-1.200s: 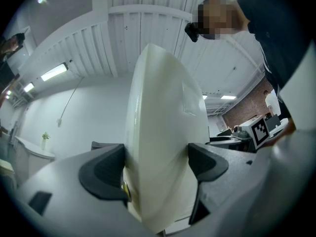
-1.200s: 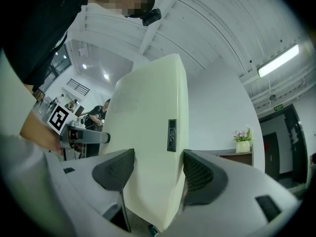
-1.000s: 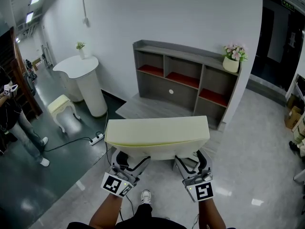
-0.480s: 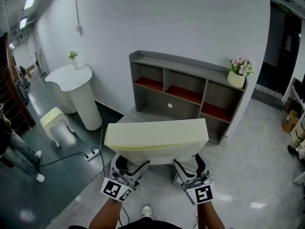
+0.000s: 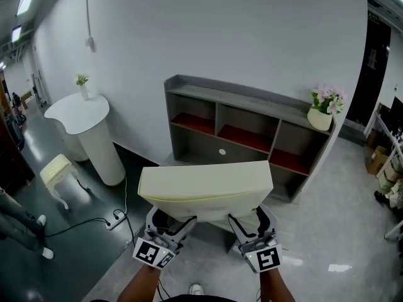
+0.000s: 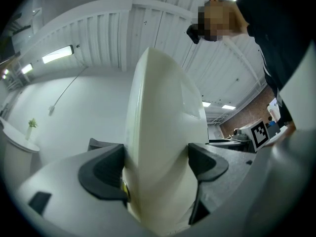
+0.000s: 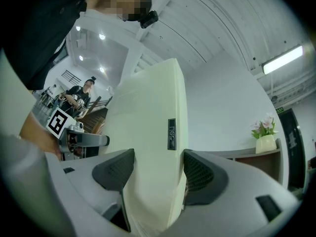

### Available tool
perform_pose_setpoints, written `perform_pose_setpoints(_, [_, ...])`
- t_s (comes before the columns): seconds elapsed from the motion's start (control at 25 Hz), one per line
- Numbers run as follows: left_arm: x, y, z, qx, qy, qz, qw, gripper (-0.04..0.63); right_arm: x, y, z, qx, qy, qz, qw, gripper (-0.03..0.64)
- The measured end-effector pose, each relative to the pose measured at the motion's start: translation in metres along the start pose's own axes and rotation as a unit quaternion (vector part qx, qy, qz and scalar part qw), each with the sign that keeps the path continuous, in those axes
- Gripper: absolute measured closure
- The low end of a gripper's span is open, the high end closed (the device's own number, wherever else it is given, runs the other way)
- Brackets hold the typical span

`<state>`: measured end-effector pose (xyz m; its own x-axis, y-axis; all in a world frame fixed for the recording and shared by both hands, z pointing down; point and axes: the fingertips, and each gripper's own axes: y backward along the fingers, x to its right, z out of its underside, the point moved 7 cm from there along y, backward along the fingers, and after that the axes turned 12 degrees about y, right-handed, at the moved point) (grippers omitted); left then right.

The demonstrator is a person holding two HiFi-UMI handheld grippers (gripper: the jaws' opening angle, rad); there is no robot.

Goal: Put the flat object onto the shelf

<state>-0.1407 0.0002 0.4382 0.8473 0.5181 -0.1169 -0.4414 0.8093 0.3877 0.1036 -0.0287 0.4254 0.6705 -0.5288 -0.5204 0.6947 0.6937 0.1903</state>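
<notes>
Two grippers hold the cream flat object [image 5: 206, 184] by its near edge, up over bare floor [image 5: 327, 228] with open room either side. Left gripper [image 5: 169, 221] and right gripper [image 5: 249, 223] each pinch it, jaws pressed on both faces. Its small dark label [image 7: 171, 134] is unreadable. Beyond stands the grey shelf [image 5: 252, 99] against the wall [image 5: 220, 30]

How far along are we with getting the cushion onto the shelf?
Done: the cushion is lifted, the left gripper and right gripper each clamped on its near edge. In hand: it is held short of the grey shelf. Left: closing the gap and setting it down there.
</notes>
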Motion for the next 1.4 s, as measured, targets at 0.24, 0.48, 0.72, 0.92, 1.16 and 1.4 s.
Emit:
perform_pose_setpoints(0.24, [-0.035, -0.014, -0.002, 0.006, 0.010, 0.011, 0.9999, 0.192, -0.001, -0.036, -0.007, 0.011, 0.012, 0.021, 1.000, 0.296])
perform_pose_setpoints(0.48, [-0.047, -0.029, 0.000, 0.019, 0.016, 0.025, 0.9994, 0.192, 0.004, -0.044, -0.001, 0.005, 0.036, 0.029, 0.999, 0.296])
perform_pose_setpoints(0.72, [-0.064, -0.050, 0.000, 0.024, 0.012, 0.036, 0.9990, 0.192, 0.015, -0.063, 0.003, 0.002, 0.043, 0.038, 0.998, 0.295])
perform_pose_setpoints(0.92, [-0.074, -0.074, 0.001, 0.027, 0.001, 0.042, 0.9988, 0.192, 0.032, -0.080, 0.014, 0.013, 0.047, 0.040, 0.998, 0.295])
perform_pose_setpoints(1.16, [-0.093, -0.109, 0.002, 0.033, -0.001, 0.047, 0.9984, 0.192, 0.058, -0.109, 0.024, 0.043, 0.052, 0.049, 0.997, 0.293])
perform_pose_setpoints(1.4, [-0.110, -0.157, 0.007, 0.042, -0.017, 0.044, 0.9980, 0.192, 0.096, -0.143, 0.041, 0.053, 0.056, 0.048, 0.996, 0.293])
